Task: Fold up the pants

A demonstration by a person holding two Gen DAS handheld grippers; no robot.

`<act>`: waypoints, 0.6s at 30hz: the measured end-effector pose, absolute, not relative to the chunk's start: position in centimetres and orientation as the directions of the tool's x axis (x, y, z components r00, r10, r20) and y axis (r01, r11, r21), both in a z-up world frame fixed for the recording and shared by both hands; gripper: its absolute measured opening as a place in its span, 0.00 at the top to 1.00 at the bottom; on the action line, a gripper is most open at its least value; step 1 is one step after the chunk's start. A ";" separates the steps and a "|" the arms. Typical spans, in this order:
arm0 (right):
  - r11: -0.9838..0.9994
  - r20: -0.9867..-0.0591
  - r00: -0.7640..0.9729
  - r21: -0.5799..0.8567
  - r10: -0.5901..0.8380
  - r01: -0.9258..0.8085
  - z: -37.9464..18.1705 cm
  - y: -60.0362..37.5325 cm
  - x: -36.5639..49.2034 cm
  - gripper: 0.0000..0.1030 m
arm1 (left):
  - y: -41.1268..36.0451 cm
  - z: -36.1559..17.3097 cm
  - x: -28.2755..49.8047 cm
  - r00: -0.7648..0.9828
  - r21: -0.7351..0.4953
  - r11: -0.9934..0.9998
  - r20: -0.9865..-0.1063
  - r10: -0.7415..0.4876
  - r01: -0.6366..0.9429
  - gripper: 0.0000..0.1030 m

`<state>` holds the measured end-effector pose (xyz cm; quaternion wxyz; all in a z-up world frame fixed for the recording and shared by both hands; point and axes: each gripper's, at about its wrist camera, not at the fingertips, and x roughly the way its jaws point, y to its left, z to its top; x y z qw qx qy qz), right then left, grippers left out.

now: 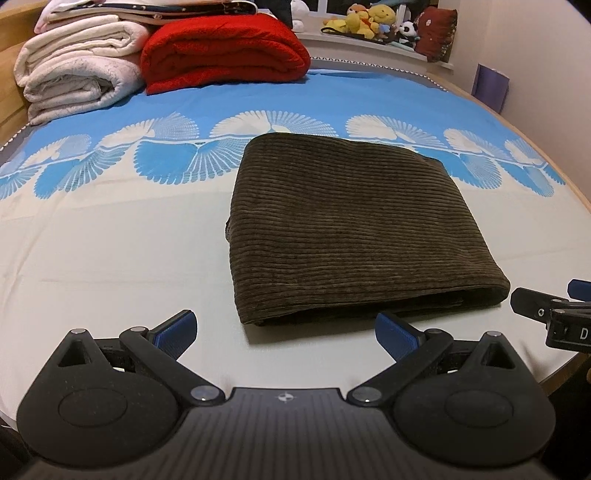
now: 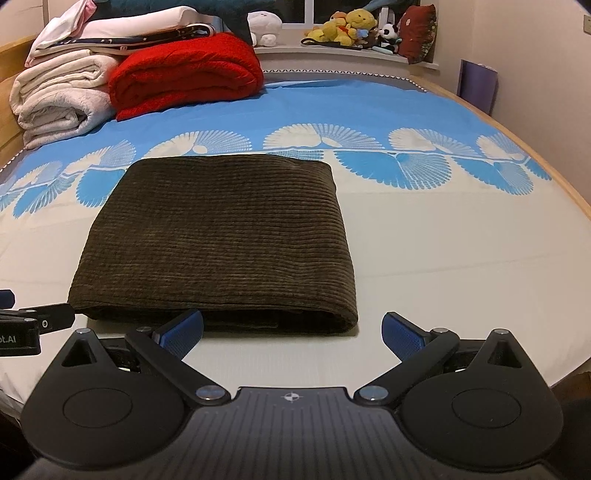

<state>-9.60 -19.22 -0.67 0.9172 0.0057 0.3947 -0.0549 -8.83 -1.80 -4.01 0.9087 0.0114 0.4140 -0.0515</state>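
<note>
Dark olive corduroy pants lie folded into a compact rectangle on the bed, with the layered open edge facing me. My left gripper is open, just short of the stack's near left corner, with nothing between its blue pads. My right gripper is also open, just in front of the pants near their right corner; its left pad sits against the near edge. Each gripper shows at the edge of the other's view: the right gripper's tip and the left gripper's tip.
The bed sheet is pale with a blue fan-pattern band. Folded white blankets and a red blanket are stacked at the far left. Plush toys line a far shelf. The bed's wooden edge curves along the right.
</note>
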 end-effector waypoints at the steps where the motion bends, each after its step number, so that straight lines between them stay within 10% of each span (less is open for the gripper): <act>1: 0.994 -0.725 0.682 -0.034 -0.097 0.104 -0.7 -19.2 -9.6 0.01 | -1.7 -4.0 -8.8 0.651 -0.024 0.995 -0.754 -0.084 0.101 0.00; 18: 0.995 -0.727 0.680 -0.043 -0.096 0.095 -0.9 -19.0 -9.4 0.01 | -1.5 -4.0 -8.8 0.654 -0.026 0.995 -0.752 -0.084 0.099 0.00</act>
